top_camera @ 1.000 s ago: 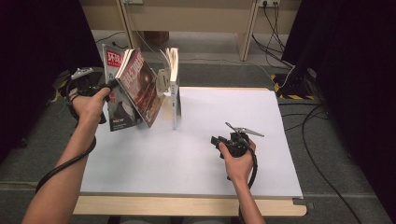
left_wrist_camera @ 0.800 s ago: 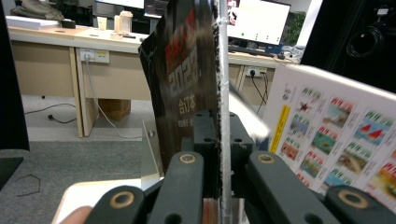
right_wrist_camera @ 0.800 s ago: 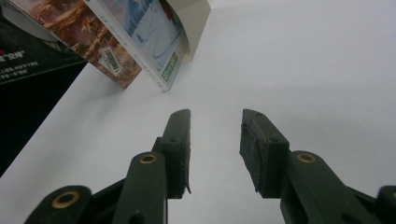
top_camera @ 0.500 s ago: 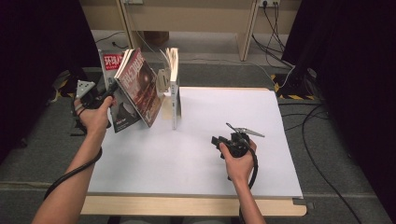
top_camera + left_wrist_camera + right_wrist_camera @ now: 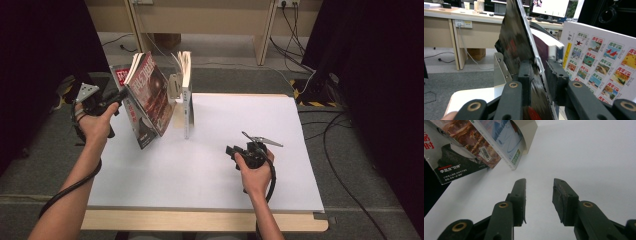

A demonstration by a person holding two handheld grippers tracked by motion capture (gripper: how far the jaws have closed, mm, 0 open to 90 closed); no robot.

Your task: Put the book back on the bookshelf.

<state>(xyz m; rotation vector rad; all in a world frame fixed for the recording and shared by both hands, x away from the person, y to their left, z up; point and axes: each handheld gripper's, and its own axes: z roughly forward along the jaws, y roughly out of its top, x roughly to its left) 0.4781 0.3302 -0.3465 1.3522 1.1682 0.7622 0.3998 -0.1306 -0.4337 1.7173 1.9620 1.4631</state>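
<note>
A dark red-covered magazine (image 5: 150, 95) leans tilted against a metal bookend (image 5: 175, 87) at the white table's far left, with another magazine (image 5: 119, 75) behind it. My left gripper (image 5: 119, 96) is at the magazine's left edge. In the left gripper view the glossy cover (image 5: 516, 45) runs between the jaws of the left gripper (image 5: 540, 72). They have just been opening, and a gap shows beside the right pad. My right gripper (image 5: 231, 151) rests open on the sheet mid-table; the right gripper (image 5: 539, 185) has nothing between its fingers.
A pale book (image 5: 186, 90) stands upright on the bookend's right side. The white sheet (image 5: 240, 115) covers the table. A back cover with small pictures (image 5: 599, 62) stands to the right of the jaws. Cables lie on the floor (image 5: 320, 80) beyond.
My left hand has shifted slightly toward the near side while staying at the magazine's edge. The magazines still lean the same way. The right hand has not moved.
</note>
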